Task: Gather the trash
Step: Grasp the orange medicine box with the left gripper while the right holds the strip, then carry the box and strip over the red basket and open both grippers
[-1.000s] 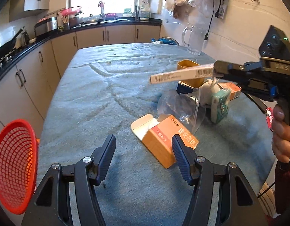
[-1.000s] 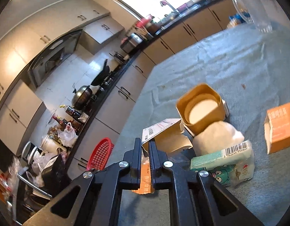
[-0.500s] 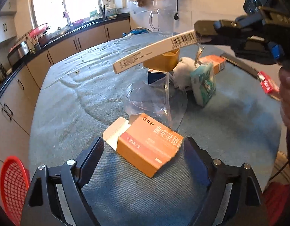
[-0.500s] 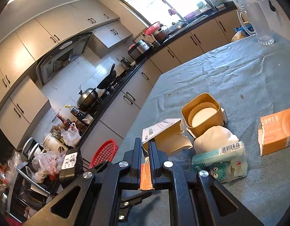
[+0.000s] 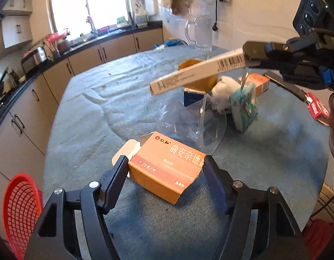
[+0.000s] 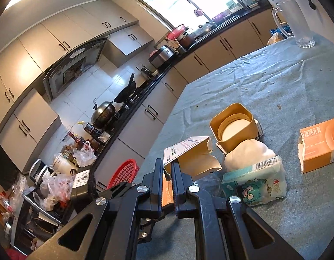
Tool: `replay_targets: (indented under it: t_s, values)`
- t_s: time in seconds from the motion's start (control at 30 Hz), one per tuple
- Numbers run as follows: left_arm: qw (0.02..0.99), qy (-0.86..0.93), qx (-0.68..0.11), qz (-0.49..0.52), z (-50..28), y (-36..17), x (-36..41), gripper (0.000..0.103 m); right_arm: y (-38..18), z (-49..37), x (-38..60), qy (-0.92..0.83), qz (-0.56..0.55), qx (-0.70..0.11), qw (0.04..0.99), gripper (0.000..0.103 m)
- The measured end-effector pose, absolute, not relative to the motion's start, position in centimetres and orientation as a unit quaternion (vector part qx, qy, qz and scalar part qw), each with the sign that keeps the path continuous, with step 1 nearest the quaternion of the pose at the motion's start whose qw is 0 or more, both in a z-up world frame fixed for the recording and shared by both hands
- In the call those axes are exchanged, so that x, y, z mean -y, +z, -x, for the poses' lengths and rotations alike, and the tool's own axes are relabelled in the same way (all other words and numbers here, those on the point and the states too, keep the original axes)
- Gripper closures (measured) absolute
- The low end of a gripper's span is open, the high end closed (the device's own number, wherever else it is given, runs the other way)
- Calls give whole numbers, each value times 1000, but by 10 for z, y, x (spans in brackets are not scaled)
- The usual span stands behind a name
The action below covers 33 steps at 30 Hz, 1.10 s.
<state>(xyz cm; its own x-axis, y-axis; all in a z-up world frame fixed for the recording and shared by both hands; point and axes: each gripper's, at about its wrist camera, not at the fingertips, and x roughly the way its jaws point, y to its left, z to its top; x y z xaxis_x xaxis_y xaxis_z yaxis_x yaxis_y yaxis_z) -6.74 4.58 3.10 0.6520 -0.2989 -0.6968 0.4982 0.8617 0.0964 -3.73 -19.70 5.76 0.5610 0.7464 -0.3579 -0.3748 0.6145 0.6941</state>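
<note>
With the right gripper [image 5: 246, 59] clamping a flat carton [image 5: 197, 74] aloft and the left gripper [image 5: 164, 169] wide around the orange box [image 5: 167, 169], litter remains at twelve o'clock on the worktop [image 5: 123, 112], the red basket [image 5: 19, 212] at eight.

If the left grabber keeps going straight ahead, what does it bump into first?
Probably the orange medicine box. It already lies between the open fingers of the left gripper, so it would hit the box first, then likely the clear plastic bag behind it.

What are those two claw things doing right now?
Left gripper: open, straddling the orange cardboard box.
Right gripper: shut on the long white carton.
</note>
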Motion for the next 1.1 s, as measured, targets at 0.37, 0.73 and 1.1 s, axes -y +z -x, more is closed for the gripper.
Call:
replay_targets:
  t_s: [0.37, 0.73, 1.1]
  values:
    - [922, -194, -322, -96, 89, 60, -75, 33, 68, 47, 187, 348, -273, -317, 839, 94]
    - [936, -161, -306, -68, 105, 75, -117, 33, 75, 53, 146, 378, -253, -324, 829, 94]
    - [947, -99, -301, -42, 118, 80, -182, 33, 88, 53, 78, 433, -222, -330, 809, 94]
